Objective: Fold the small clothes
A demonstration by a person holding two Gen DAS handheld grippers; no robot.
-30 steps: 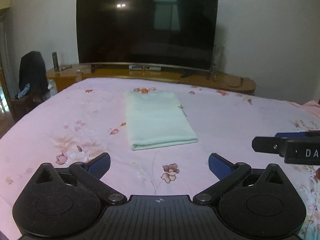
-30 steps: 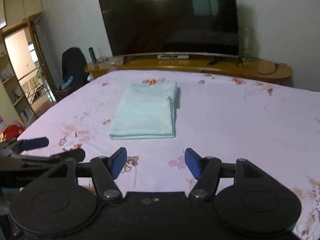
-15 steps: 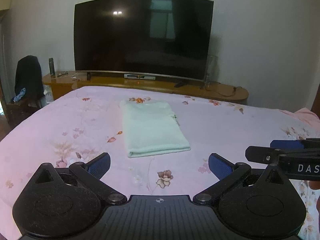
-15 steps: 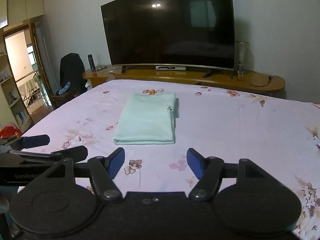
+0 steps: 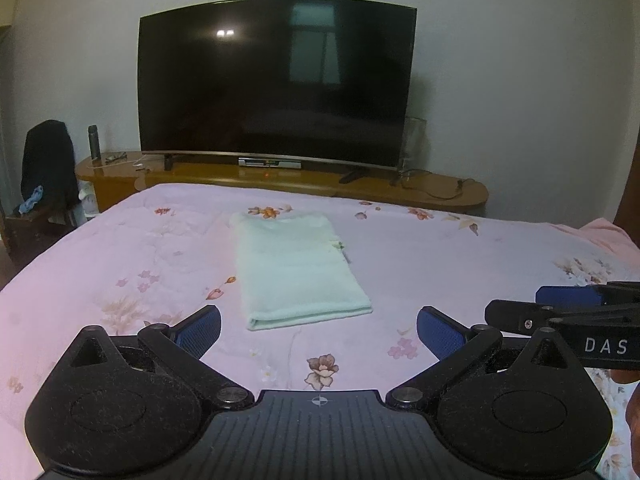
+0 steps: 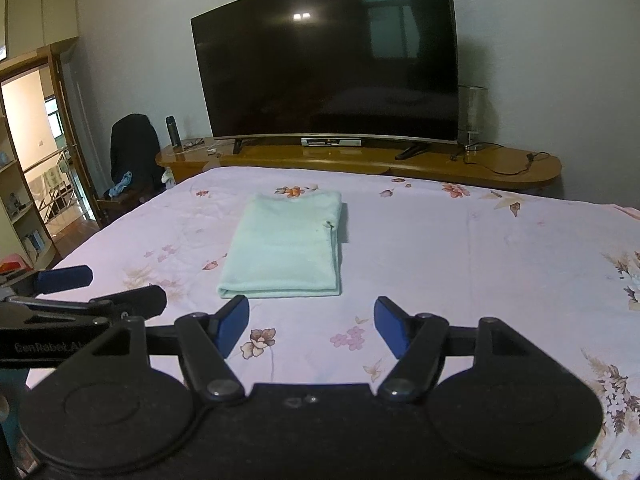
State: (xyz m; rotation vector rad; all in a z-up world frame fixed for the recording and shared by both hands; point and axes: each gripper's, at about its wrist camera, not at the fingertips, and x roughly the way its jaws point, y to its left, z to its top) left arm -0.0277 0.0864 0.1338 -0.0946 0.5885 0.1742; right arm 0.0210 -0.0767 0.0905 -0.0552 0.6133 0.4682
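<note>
Folded cloth (image 5: 298, 268) on bedspread (image 5: 440, 256)

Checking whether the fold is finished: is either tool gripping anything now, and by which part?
Nothing is held. The left tool and right tool are open over the bedspread, short of the folded mint garment.

Not much to read here: white letters "DAS" show on the black body of the right gripper (image 5: 560, 304), cut off by the frame edge. The left gripper (image 6: 100, 288) has faint grey lettering on its side that looks like "GenRobot.AI", partly hidden behind the other gripper's body.
</note>
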